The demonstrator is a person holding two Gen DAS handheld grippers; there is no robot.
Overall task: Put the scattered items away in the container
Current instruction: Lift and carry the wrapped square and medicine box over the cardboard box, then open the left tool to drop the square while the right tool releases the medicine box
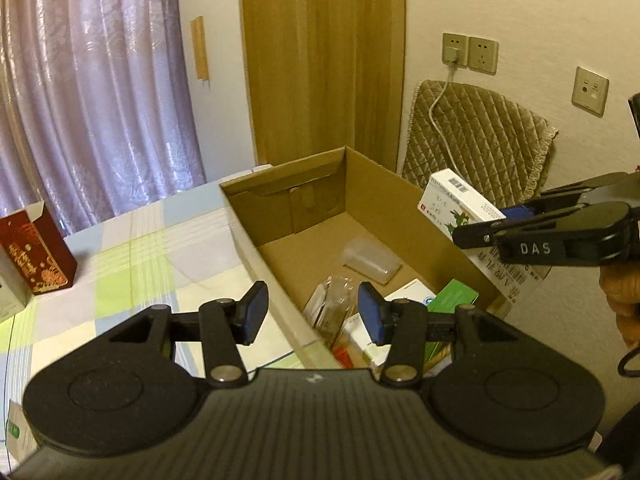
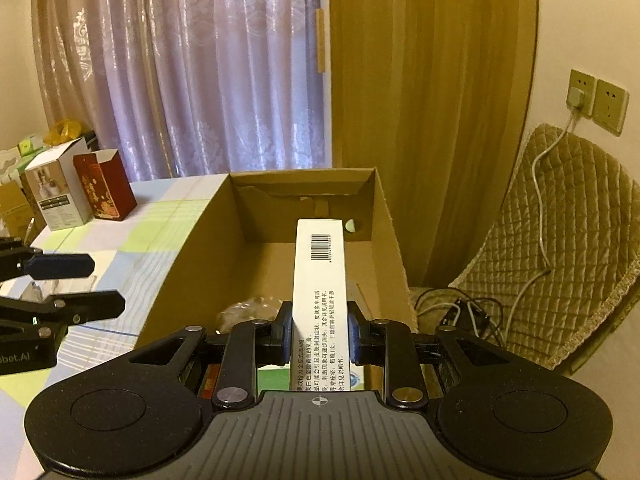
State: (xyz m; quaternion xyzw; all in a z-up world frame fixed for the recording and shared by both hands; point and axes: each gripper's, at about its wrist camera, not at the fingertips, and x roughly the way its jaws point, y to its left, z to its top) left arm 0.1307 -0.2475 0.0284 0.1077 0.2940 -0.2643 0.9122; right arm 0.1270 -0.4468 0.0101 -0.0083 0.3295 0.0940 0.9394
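Pinching the long white box by its two flat sides, your right gripper holds it over the cardboard container. It looks light and easy to dent, so squeeze softly; your left gripper is spread and holds nothing.

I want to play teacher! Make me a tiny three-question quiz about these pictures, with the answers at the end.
1. True or false: the right tool is holding a white box.
2. Where is that white box: A) over the open cardboard box, B) on the checked tablecloth, C) on the quilted cushion?
3. Fill in: the left tool holds ____.

Key: 1 true, it is pinched between both pads. 2 A, it has not been let go yet. 3 nothing, its jaws are apart with only air between them.
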